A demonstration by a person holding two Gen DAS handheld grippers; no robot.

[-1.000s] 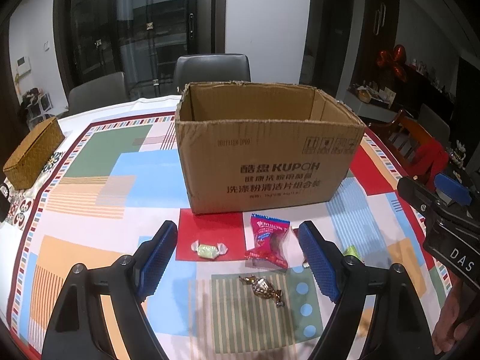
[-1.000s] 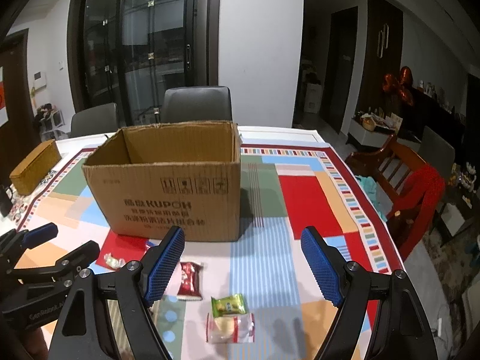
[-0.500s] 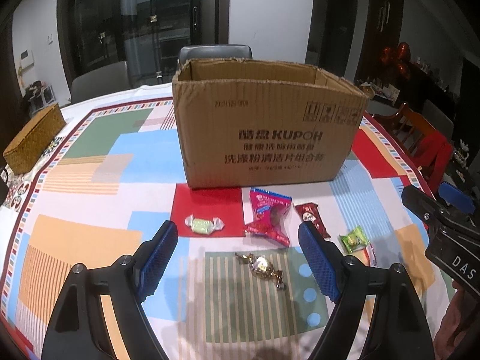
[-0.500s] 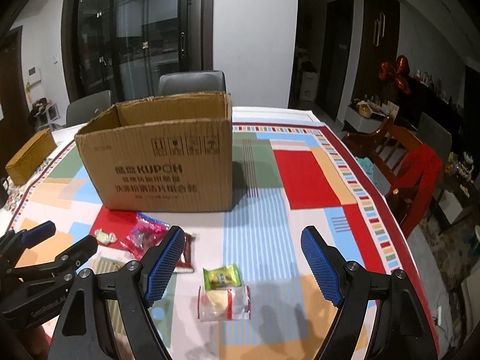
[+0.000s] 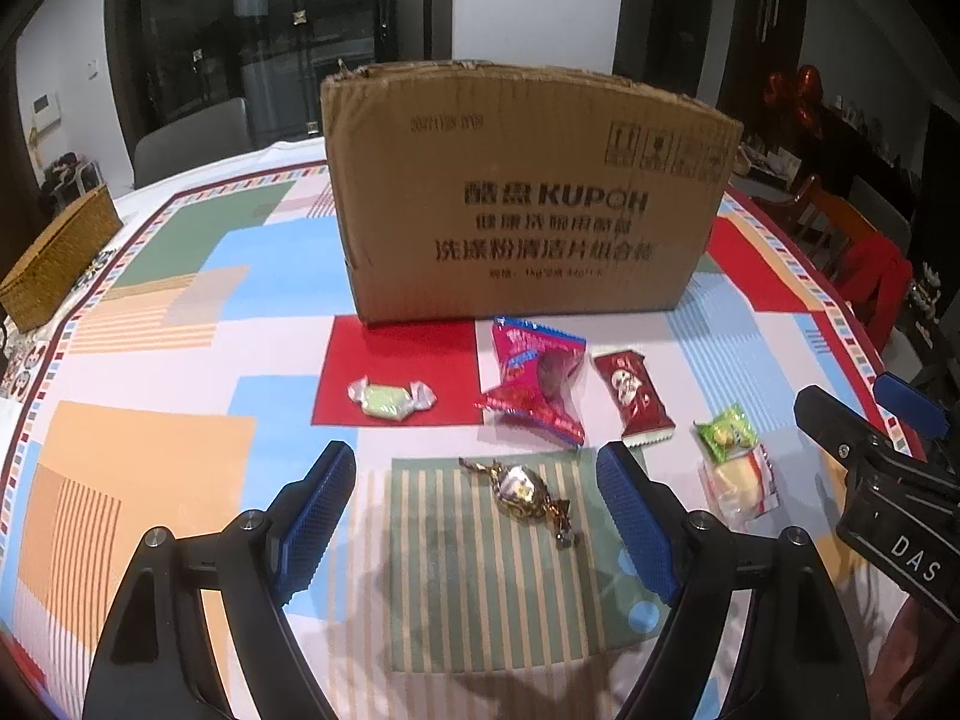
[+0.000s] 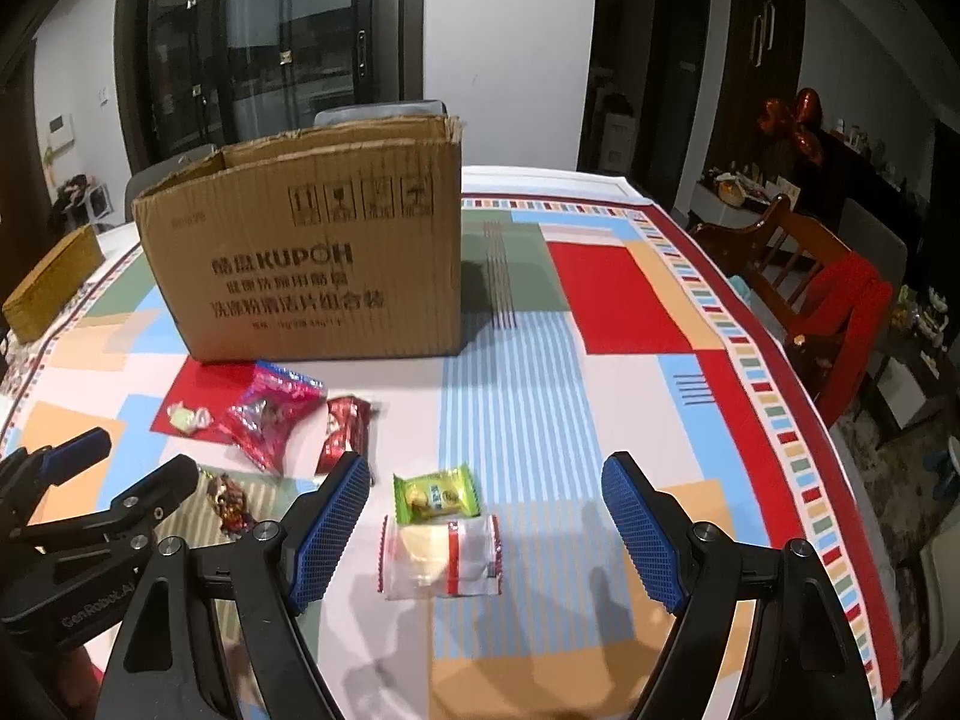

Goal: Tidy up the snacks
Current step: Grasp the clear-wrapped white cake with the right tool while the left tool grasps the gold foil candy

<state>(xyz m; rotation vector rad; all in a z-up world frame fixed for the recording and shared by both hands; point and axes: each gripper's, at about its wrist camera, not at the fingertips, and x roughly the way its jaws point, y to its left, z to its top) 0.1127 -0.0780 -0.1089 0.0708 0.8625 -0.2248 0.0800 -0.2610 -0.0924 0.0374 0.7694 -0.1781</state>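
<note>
An open cardboard box (image 5: 522, 192) stands on the patterned tablecloth; it also shows in the right wrist view (image 6: 312, 252). Snacks lie in front of it: a green wrapped candy (image 5: 390, 399), a pink packet (image 5: 537, 381), a red packet (image 5: 630, 393), a gold-foil candy (image 5: 522, 495), a small green packet (image 6: 435, 495) and a clear-wrapped cake (image 6: 441, 555). My left gripper (image 5: 480, 519) is open and empty, low over the gold-foil candy. My right gripper (image 6: 483, 531) is open and empty, low over the clear-wrapped cake.
A woven basket (image 5: 57, 261) sits at the table's far left edge. Chairs stand behind the table (image 6: 378, 114) and a wooden chair with red cloth (image 6: 840, 300) at the right. The table edge (image 6: 852, 480) runs down the right side.
Both grippers have dropped lower and closer to the snacks. The box looms larger and its inside is no longer seen from the left wrist. Both stay open.
</note>
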